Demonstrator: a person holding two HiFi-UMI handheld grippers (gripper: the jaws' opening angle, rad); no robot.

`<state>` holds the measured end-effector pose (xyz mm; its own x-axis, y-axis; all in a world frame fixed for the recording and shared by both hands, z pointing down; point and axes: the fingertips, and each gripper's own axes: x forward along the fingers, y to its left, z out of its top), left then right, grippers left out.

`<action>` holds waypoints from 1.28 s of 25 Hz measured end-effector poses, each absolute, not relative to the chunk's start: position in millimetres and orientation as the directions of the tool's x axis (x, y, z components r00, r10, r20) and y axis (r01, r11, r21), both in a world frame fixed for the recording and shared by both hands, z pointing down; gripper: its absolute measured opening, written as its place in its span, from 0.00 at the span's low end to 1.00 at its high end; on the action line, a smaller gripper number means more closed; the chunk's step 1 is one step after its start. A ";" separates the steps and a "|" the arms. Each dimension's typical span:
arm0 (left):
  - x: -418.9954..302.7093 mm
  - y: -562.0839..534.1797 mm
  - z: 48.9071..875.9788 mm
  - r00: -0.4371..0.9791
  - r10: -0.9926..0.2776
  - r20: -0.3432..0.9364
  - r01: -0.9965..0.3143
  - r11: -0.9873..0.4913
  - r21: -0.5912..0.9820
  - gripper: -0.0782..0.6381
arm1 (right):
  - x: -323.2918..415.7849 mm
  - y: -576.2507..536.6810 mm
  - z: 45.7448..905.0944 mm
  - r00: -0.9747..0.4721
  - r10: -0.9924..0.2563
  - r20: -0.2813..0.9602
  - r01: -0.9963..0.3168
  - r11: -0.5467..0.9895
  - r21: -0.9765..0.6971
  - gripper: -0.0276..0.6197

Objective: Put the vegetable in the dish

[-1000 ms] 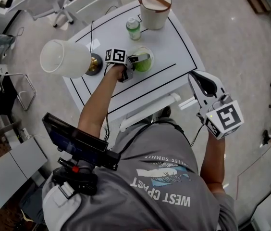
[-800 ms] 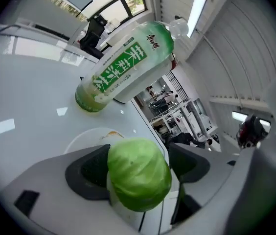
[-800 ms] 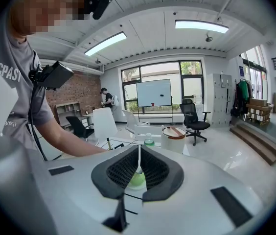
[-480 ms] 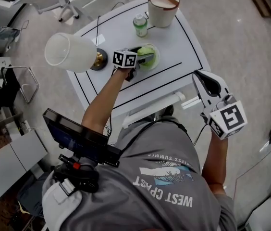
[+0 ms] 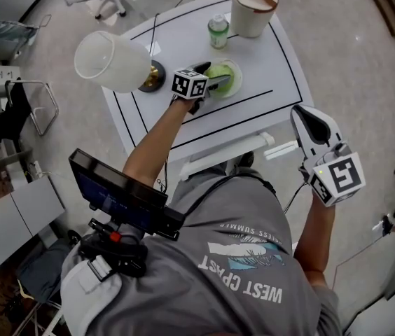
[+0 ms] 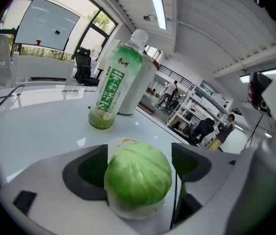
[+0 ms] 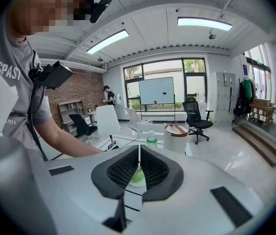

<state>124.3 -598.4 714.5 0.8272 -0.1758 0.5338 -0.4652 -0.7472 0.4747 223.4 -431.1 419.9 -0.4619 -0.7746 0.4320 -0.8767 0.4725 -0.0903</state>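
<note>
A round green cabbage [image 6: 138, 174] rests in a small white dish [image 6: 133, 210] on the white table [image 5: 267, 68]. My left gripper [image 6: 139, 155] reaches over the dish [image 5: 237, 75], its jaws opening on either side of the cabbage [image 5: 224, 74]. A gap shows at the right pad, and the left pad sits close against the leaves. In the head view the left gripper [image 5: 213, 76] lies at the table's middle. My right gripper [image 5: 309, 128] hangs off the table's right front corner, shut and holding nothing [image 7: 139, 168].
A green tea bottle [image 5: 218, 31] stands just behind the dish, and beyond it a white container with a wooden lid [image 5: 253, 5]. A white table lamp [image 5: 113, 61] leans at the table's left. Cables cross the tabletop. Office chairs stand beyond the table.
The left gripper has stayed at the dish with the cabbage between its jaws. The right gripper has kept its place beside the table. The head view has shifted slightly.
</note>
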 end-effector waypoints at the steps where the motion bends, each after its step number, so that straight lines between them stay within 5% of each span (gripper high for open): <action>1: 124.3 -594.0 706.7 0.830 -0.186 0.526 -0.462 -0.757 0.461 0.66 | 223.4 -424.8 416.6 -0.460 -0.775 0.433 -0.877 0.472 -0.088 0.05; 18: 128.9 -601.3 529.6 0.917 -0.351 0.190 -0.397 -0.856 0.331 0.65 | 221.4 -418.8 393.3 -0.470 -0.815 0.339 -0.868 0.496 -0.011 0.05; 26: 127.6 -487.5 389.7 0.928 -0.372 -0.011 -0.363 -0.910 0.201 0.12 | 242.6 -337.2 334.9 -0.500 -0.843 0.197 -0.851 0.520 0.064 0.05; 32: 116.5 -385.6 333.7 0.901 -0.424 -0.091 -0.406 -0.899 0.167 0.12 | 257.9 -271.6 304.3 -0.526 -0.843 0.110 -0.833 0.537 0.134 0.05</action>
<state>116.5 -385.6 333.7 0.9012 -0.4238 -0.0913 -0.4057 -0.8987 0.1666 257.9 -271.6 304.3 -0.5264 -0.8430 0.1104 -0.8326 0.5374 0.1338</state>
